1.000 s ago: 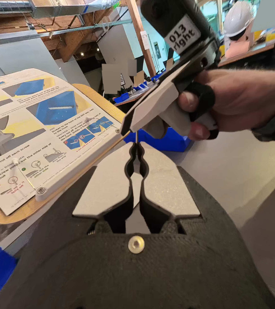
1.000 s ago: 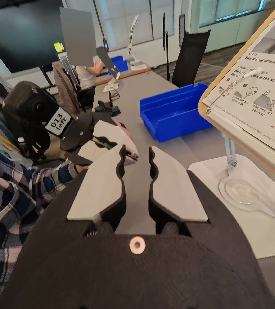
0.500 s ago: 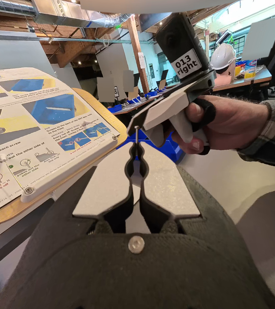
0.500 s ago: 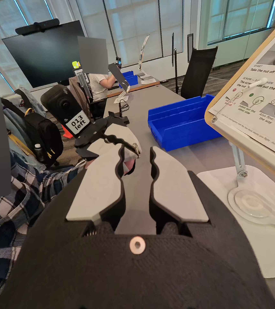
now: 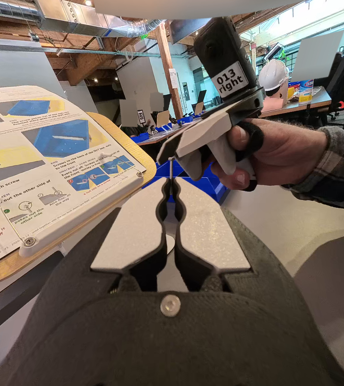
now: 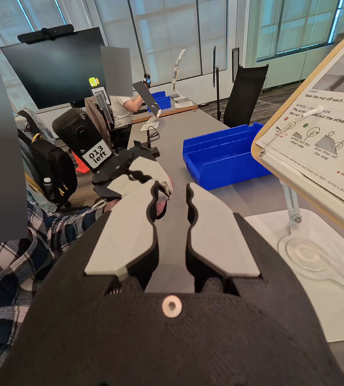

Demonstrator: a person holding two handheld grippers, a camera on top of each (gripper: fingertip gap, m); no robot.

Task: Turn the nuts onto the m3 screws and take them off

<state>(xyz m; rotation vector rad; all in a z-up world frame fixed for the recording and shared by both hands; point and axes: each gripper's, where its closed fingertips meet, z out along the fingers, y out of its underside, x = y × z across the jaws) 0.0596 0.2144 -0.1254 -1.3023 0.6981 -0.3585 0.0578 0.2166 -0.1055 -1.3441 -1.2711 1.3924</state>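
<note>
The left gripper (image 5: 170,183) pinches a thin silver screw (image 5: 170,169) by its shank, head up and far of the tips, above the grey table (image 6: 179,133). It looks light, stiff and slippery; the shank is the best hold. The right gripper (image 6: 172,188) hangs just beside it, jaws spread and empty, with a blue bin (image 6: 225,154) far right.

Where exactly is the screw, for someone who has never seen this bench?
Start at the blue bin on the grey table. Just in front of it, the left gripper has its jaws shut on a thin silver screw. It is the only metal pin there, standing head-up above the tips.
</note>
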